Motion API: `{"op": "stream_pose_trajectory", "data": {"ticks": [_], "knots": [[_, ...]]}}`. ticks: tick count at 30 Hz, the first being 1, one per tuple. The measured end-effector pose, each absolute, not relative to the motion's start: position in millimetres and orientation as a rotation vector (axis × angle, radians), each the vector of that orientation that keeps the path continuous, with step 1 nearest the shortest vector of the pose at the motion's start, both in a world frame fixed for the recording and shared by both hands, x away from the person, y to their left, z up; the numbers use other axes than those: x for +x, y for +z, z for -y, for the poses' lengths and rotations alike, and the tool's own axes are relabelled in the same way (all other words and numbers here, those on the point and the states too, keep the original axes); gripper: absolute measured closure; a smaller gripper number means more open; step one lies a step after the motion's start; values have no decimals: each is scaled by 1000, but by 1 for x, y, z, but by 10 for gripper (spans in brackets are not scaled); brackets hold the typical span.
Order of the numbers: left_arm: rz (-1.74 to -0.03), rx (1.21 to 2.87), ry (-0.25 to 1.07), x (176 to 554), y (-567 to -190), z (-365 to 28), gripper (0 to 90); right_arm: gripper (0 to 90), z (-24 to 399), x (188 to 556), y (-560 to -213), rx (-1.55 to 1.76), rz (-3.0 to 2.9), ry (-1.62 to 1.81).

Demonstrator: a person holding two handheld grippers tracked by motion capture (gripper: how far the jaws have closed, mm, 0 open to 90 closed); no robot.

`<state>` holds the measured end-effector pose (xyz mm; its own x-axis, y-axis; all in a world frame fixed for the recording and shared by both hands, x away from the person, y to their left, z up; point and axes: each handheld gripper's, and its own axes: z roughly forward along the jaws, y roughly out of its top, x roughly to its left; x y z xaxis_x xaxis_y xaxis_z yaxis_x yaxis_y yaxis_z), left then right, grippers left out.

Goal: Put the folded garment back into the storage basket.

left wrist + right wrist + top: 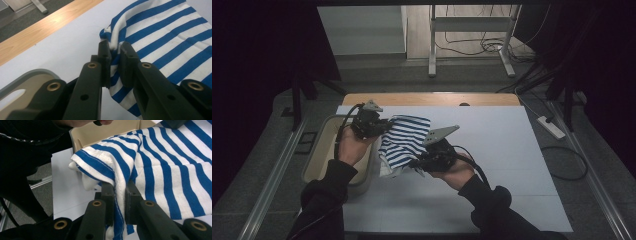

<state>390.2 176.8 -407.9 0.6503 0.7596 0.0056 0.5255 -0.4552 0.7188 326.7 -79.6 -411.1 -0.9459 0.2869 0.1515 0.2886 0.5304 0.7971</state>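
Note:
A blue-and-white striped cloth (pixel 404 137) hangs stretched between my two grippers above the white table top (pixel 492 150). My left gripper (pixel 384 126) is shut on its far left edge; in the left gripper view the black jaws pinch a fold of the cloth (pixel 160 32) at the gripper (pixel 115 48). My right gripper (pixel 416 163) is shut on the cloth's near edge; in the right gripper view the hem of the cloth (pixel 155 167) runs down between the jaws of the gripper (pixel 120 188).
A beige tub (pixel 319 155) stands at the table's left edge, under my left hand, and shows behind the cloth as the tub (pixel 100 132). A wooden strip (pixel 432 98) borders the far side. A white power strip (pixel 551 127) lies on the floor at right.

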Motion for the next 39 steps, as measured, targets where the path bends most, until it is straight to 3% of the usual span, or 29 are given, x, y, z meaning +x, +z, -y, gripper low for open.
{"op": "stream_pose_trajectory", "data": {"ticks": [39], "knots": [[-1113,2125,462,385,-405,-247,807,807,5,333,-412,-461,2691,-1463]]}}
